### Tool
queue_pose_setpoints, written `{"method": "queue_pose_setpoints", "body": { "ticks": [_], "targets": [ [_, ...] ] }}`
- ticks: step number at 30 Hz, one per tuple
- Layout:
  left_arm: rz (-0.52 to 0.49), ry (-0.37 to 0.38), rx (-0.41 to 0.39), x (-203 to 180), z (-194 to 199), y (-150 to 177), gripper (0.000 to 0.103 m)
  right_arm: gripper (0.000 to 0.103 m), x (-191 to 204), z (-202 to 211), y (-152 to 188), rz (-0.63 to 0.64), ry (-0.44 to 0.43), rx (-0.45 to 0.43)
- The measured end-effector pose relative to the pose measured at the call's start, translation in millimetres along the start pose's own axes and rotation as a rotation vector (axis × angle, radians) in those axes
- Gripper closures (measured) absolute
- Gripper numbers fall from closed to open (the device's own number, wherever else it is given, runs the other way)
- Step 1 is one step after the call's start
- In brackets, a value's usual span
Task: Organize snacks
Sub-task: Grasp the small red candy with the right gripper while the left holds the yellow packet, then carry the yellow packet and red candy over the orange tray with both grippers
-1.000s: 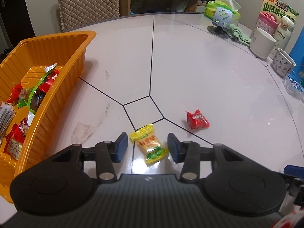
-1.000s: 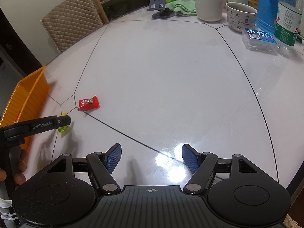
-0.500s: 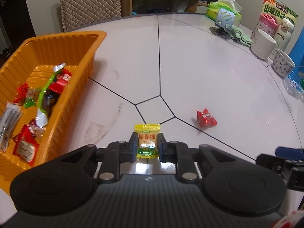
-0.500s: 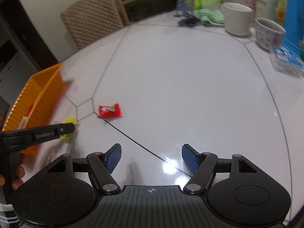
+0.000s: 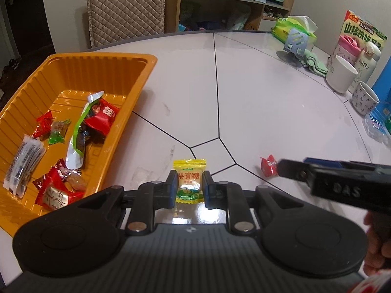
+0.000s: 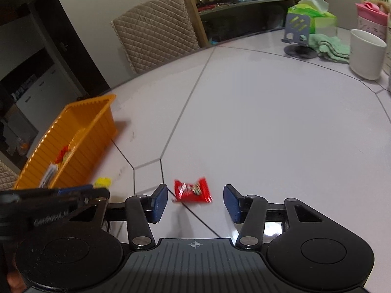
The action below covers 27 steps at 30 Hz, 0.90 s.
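Observation:
My left gripper (image 5: 188,186) is shut on a yellow candy packet (image 5: 189,178) just above the white table. An orange tray (image 5: 141,59) with several wrapped snacks stands to its left; it also shows in the right wrist view (image 6: 80,131). My right gripper (image 6: 195,201) is open, its jaws on either side of a red candy packet (image 6: 193,191) that lies on the table. That red packet shows in the left wrist view (image 5: 268,165), partly behind the right gripper's finger (image 5: 317,171). The yellow packet shows in the right wrist view (image 6: 103,182).
At the table's far right stand a white mug (image 5: 341,77), a patterned cup (image 5: 364,98), a tissue pack (image 5: 293,25), a phone stand (image 5: 294,46), a green cloth (image 5: 315,64) and bottles. A quilted chair (image 6: 156,31) stands behind the table.
My left gripper closed on the yellow packet. My right gripper moved forward and left until its open jaws flank the red packet.

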State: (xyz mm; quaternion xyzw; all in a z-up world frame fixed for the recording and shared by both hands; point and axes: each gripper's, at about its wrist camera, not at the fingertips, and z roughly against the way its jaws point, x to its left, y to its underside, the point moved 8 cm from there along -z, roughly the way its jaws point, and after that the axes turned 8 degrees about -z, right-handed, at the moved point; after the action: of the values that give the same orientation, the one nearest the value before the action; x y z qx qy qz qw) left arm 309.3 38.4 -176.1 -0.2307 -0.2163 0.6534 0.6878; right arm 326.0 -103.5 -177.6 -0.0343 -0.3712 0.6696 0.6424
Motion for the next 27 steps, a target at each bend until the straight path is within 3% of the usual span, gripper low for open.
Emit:
{"method": "queue_pose_setpoints", "body": {
  "ticks": [4, 16, 27],
  "targets": [
    [0.005, 0.000, -0.001, 4.3, -0.8, -1.2, 0.085, 0.061, 4.1, -13.7, -2.9, 0.019, 0.008, 0.012],
    [0.021, 0.003, -0.001, 12.6, -2.5, -2.1, 0.085, 0.073, 9.1, -31.4, 3.9, 0.074, 0.058, 0.033],
    [0.021, 0.013, 0.006, 13.0, -4.7, -0.9, 0.085, 0.078, 15.6, -34.4, 5.7, 0.141, 0.084, 0.030]
  ]
}}
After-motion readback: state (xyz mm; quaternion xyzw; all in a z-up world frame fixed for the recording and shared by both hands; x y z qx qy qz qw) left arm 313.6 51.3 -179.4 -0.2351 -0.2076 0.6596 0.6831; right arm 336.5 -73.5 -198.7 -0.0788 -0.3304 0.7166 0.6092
